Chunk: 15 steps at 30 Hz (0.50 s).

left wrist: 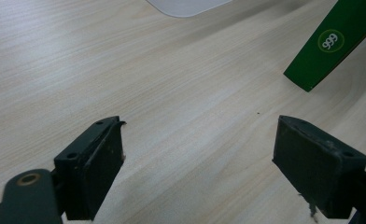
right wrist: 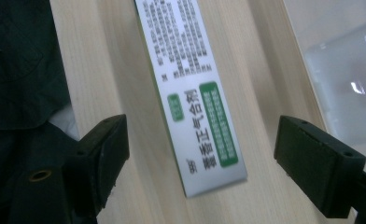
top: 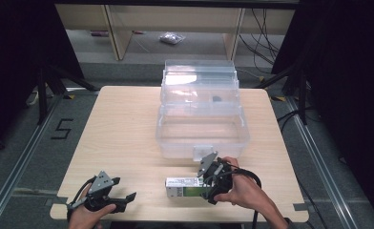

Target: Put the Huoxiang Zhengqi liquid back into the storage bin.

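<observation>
A big clear plastic box (top: 202, 119) sits on the wooden table (top: 118, 133), just past the right gripper (top: 209, 183). A silver and green carton (right wrist: 193, 98) lies flat between that gripper's wide-apart jaws; they may not touch it yet. The left gripper (top: 123, 198) is well off to the carton's other side, jaws also spread, holding nothing.

counter (top: 128, 138): I see pale matt wood grain
box (right wrist: 195, 98) between my right gripper's (right wrist: 200, 158) jaws: glossy printed card
bin (top: 202, 129) beyond: clear smooth plastic
</observation>
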Each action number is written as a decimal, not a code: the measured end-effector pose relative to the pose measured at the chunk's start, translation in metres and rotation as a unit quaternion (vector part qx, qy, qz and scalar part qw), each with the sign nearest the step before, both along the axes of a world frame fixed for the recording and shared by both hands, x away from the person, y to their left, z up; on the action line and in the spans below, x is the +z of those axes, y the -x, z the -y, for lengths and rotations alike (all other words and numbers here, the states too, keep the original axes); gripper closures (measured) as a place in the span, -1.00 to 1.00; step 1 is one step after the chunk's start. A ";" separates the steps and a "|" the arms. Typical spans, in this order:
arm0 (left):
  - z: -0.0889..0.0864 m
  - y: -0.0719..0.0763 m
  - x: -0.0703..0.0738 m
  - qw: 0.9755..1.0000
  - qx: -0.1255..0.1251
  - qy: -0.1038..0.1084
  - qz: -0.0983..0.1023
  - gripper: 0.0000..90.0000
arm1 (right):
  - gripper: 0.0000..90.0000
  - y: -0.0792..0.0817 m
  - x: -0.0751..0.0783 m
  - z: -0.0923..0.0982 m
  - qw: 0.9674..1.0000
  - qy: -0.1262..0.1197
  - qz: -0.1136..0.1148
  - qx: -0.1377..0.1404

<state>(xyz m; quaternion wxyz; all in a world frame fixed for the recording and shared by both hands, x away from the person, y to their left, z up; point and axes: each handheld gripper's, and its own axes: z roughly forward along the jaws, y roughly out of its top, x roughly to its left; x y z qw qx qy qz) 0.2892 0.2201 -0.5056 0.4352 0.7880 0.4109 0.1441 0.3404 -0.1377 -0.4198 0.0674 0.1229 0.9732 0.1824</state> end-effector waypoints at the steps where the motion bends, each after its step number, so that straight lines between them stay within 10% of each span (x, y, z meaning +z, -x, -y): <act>1: 0.000 0.000 0.000 1.000 0.001 0.000 0.000 -0.66 | -0.58 0.000 0.000 -0.002 1.000 0.001 0.000 -0.004; 15: 0.000 0.000 0.000 1.000 0.000 0.000 0.001 -0.66 | -0.43 -0.009 -0.006 -0.026 1.000 0.011 -0.021 0.020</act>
